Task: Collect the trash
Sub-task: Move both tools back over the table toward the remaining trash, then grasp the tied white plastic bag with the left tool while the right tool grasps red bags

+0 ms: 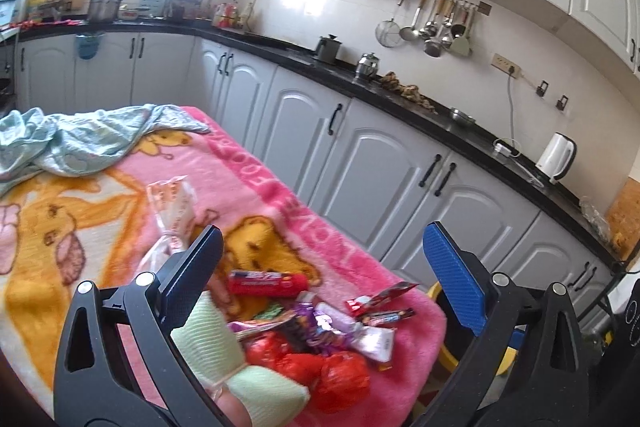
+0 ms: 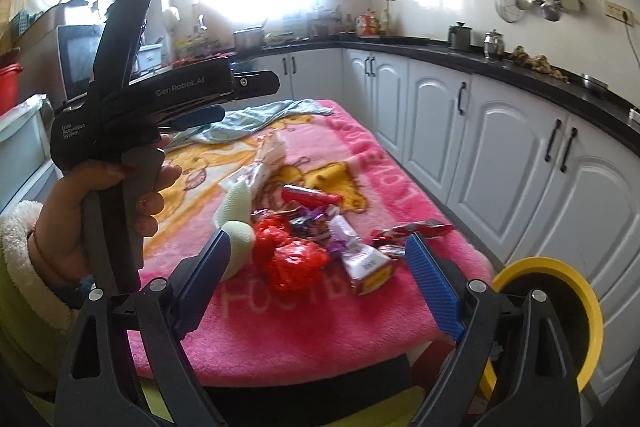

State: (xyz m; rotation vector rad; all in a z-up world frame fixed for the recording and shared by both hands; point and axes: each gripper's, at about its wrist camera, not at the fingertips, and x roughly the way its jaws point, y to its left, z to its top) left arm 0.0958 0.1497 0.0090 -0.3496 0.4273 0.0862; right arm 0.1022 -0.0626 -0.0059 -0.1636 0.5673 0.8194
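Note:
A pile of trash lies on the pink blanket (image 1: 280, 195) near the table's front right corner: red crumpled wrappers (image 1: 320, 367), a purple foil wrapper (image 1: 320, 323), a red tube packet (image 1: 268, 283), a white and pink box (image 2: 366, 263) and a clear plastic bag (image 1: 172, 203). My left gripper (image 1: 324, 267) is open above the pile. My right gripper (image 2: 320, 279) is open, just in front of the pile (image 2: 296, 251). The left gripper also shows in the right wrist view (image 2: 200, 115), held up at the left. A yellow-rimmed bin (image 2: 560, 275) stands beside the table's corner.
A light blue cloth (image 1: 68, 143) lies crumpled at the blanket's far end. A pale green object (image 2: 236, 215) lies by the pile. White cabinets under a black counter (image 1: 400, 99) run along the right, with a kettle (image 1: 556, 157) and pots.

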